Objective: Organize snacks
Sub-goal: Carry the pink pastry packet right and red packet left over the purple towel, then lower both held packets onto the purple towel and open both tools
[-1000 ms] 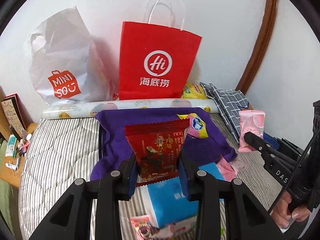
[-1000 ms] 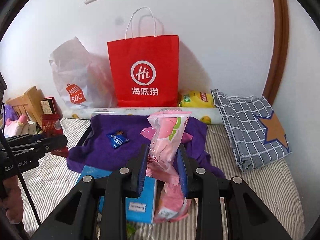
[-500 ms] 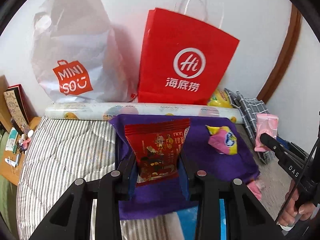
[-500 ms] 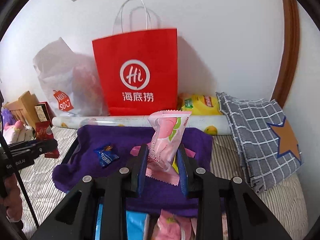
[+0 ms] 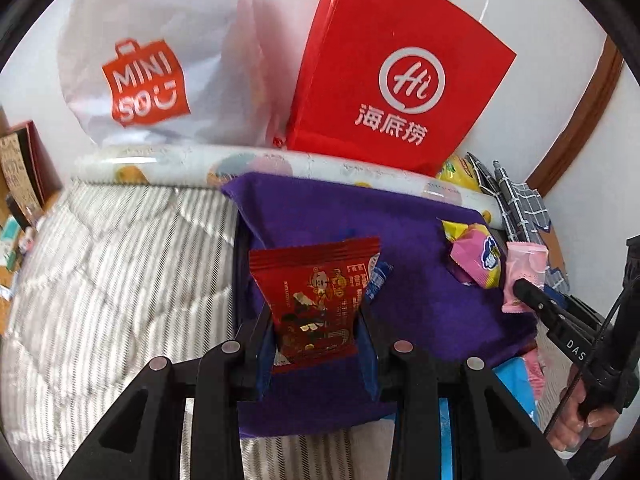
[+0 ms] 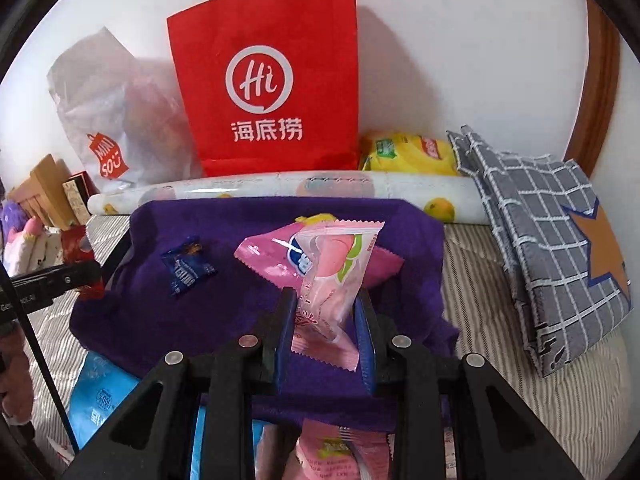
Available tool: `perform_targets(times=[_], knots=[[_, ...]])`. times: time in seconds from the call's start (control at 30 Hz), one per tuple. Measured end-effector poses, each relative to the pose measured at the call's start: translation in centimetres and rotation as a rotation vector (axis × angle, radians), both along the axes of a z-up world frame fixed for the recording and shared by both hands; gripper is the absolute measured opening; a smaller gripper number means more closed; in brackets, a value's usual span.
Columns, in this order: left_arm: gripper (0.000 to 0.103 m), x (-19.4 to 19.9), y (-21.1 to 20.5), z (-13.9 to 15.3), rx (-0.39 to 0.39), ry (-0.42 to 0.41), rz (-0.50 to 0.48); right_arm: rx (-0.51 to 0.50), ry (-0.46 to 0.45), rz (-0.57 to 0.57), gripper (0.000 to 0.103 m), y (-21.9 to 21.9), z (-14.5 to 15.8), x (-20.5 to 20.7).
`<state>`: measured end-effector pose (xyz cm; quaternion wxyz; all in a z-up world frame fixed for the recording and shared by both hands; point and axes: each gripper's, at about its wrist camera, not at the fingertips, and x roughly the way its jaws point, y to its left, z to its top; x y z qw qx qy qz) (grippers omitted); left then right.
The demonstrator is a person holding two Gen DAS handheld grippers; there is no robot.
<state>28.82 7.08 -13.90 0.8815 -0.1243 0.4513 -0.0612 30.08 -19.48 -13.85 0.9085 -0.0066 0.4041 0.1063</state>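
Red foil glints at the left: the left gripper (image 5: 316,332) clenches the red snack packet (image 5: 316,292), now lowered over the purple cloth (image 6: 248,312) at the bed's back edge. Rightward, the right gripper (image 6: 326,334) grips the pink peach packet (image 6: 334,276), likewise brought down over the cloth. Both seem ready to be laid beside the blue candy (image 6: 187,270).
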Motion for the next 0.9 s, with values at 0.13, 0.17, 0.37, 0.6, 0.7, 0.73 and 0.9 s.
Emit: perform_targets(times=[0.13, 0.17, 0.37, 0.6, 0.7, 0.73, 0.9], knots=[[0.034, 0.0, -0.8, -0.5, 0.038, 0.011, -0.009, 0.005, 0.021, 0.009, 0.029, 0.2, -0.3, 0.0], [0.034, 0.0, -0.9, -0.4, 0.046, 0.008, -0.012, 0.009, 0.023, 0.012, 0.029, 0.2, -0.4, 0.0], [0.034, 0.1, -1.1, -0.9, 0.035, 0.022, -0.021, 0.004, 0.058, 0.023, 0.029, 0.6, -1.2, 0.3], [0.034, 0.4, -1.3, -1.5, 0.028, 0.05, -0.022, -0.008, 0.107, 0.012, 0.03, 0.5, -2.2, 0.8], [0.034, 0.6, -1.5, -1.9, 0.027, 0.068, -0.029, -0.006, 0.116, 0.015, 0.031, 0.6, -2.2, 0.9], [0.034, 0.6, -1.6, -2.0, 0.028, 0.07, -0.031, -0.006, 0.113, 0.019, 0.033, 0.7, -2.1, 0.8], [0.034, 0.5, -2.0, -2.2, 0.04, 0.077, -0.038, -0.015, 0.064, 0.005, 0.07, 0.8, -1.1, 0.2]])
